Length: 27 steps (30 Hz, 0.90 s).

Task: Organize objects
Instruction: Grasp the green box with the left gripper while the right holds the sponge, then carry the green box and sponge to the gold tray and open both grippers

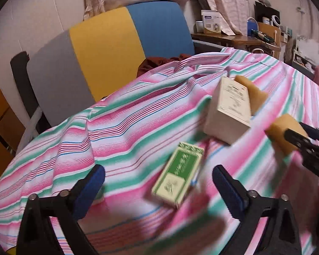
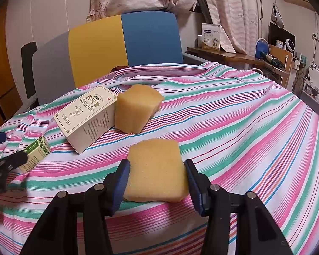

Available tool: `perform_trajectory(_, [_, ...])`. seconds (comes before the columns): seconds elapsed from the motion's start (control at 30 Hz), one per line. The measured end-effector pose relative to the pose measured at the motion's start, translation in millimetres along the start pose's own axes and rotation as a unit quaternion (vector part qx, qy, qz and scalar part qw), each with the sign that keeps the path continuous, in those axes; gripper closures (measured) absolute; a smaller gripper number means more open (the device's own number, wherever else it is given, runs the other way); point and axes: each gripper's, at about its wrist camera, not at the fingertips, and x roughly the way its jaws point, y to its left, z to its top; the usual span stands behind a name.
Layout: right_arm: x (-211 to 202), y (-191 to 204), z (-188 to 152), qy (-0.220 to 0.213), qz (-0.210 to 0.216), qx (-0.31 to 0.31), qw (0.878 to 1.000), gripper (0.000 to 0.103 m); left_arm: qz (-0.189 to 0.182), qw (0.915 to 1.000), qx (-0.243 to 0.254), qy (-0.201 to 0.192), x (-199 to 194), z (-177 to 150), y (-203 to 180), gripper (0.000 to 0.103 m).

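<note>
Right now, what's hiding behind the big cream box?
Behind the cream box sits a yellow sponge, close against its far end. In the left wrist view the box covers much of it. The striped cloth under both hides whatever lies beneath.

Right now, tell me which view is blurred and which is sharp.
Left wrist view: motion-smeared, worst near the bottom, so the print on the green box is unreadable. Right wrist view: sharp, with crisp print on the cream box and clear texture on the sponge between the right gripper fingers. Both views show fisheye bending and dark corners.
</note>
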Motion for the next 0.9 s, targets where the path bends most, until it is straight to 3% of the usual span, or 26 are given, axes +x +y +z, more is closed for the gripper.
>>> perform_trajectory(0.07, [0,0,0,0.000,0.001,0.002,1.000,0.051,-0.011,0.9998,0.004,0.015,16,-1,-5,0.019])
perform_trajectory(0.13, [1,-1,0,0.001,0.001,0.003,1.000,0.051,-0.019,0.9993,0.006,0.032,25,-4,-10,0.044])
perform_trajectory(0.17, [1,-1,0,0.001,0.002,0.003,1.000,0.051,-0.028,0.9987,0.002,0.043,30,-8,-13,0.051])
perform_trajectory(0.23, [1,-1,0,0.000,0.001,0.003,1.000,0.051,-0.038,0.9987,-0.020,0.028,29,-14,-15,0.065])
perform_trajectory(0.3, [1,-1,-1,-0.001,0.000,0.002,1.000,0.051,-0.023,0.9990,-0.028,0.026,25,-18,-16,0.072])
perform_trajectory(0.5, [1,2,0,-0.003,-0.004,-0.003,1.000,0.051,0.027,0.9981,-0.055,-0.005,7,-30,-14,0.072])
perform_trajectory(0.9, [-10,5,0,-0.029,-0.003,-0.016,0.999,0.054,0.073,0.9917,-0.092,-0.053,-55,-71,-15,0.072])
